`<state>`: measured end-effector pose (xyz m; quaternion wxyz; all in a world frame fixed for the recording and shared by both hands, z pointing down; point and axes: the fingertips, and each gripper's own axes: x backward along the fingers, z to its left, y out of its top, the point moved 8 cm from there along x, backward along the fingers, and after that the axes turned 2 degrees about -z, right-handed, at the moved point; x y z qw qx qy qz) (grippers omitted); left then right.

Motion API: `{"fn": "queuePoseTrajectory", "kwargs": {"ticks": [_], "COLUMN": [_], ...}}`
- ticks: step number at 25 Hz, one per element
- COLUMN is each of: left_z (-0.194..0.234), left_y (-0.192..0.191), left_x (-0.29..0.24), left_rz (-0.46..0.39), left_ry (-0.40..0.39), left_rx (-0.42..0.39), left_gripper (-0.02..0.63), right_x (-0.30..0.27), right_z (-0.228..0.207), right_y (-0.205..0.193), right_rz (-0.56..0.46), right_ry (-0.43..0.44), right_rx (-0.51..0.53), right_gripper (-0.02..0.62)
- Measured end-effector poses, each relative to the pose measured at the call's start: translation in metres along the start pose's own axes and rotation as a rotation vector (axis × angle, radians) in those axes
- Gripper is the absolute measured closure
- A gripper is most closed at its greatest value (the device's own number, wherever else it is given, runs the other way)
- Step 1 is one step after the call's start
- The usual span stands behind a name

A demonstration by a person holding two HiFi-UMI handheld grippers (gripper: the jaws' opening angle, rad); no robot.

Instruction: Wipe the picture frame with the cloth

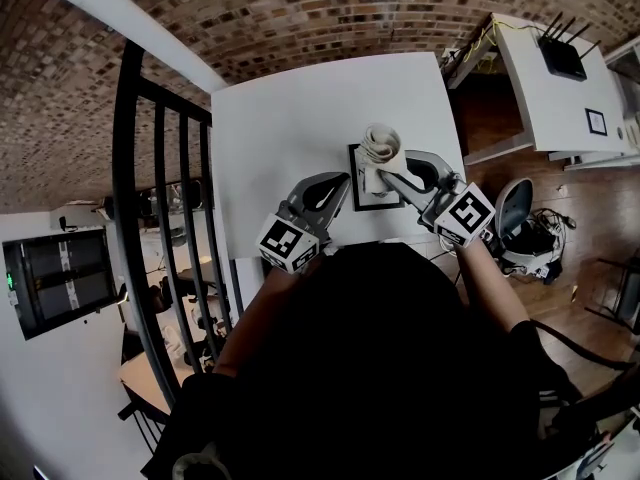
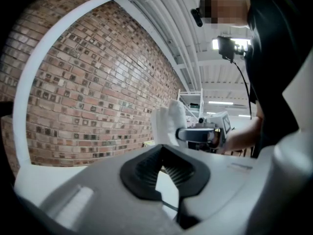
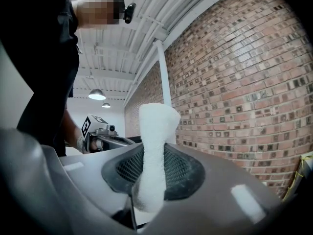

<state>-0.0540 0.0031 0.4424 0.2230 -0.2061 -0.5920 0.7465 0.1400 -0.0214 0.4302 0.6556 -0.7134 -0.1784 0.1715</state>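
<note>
A small black-edged picture frame (image 1: pixel 354 190) lies on the white table (image 1: pixel 290 118), close to its near edge. Over the frame's top part my right gripper (image 1: pixel 384 174) is shut on a rolled white cloth (image 1: pixel 381 145). In the right gripper view the cloth (image 3: pixel 155 131) stands up between the pads of that gripper (image 3: pixel 149 160). My left gripper (image 1: pixel 344 181) points at the frame's left edge with its tips together. The left gripper view shows its jaws (image 2: pixel 161 152) meeting at the tips with nothing clearly held, and the cloth (image 2: pixel 168 124) just beyond. Whether the tips touch the frame is unclear.
A brick wall (image 1: pixel 300 13) runs behind the table. A black metal railing (image 1: pixel 160 218) stands along the table's left side. To the right are a white shelf with a black router (image 1: pixel 562 58), a grey chair (image 1: pixel 515 208) and cables on the wooden floor.
</note>
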Motion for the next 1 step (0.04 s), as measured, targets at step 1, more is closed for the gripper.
{"fn": "queuePoseTrajectory", "kwargs": {"ticks": [1], "left_z": [-0.0006], "left_y": [-0.0001], "left_x": [-0.0003], "left_rz": [0.002], "left_ry": [-0.001], "left_rx": [-0.002], "left_gripper": [0.606], "right_x": [0.0003], "right_z": [-0.0001], "right_y": [0.0006], "right_rz": [-0.002], "right_ry": [-0.001], "right_rx": [0.0], "right_gripper": [0.499]}}
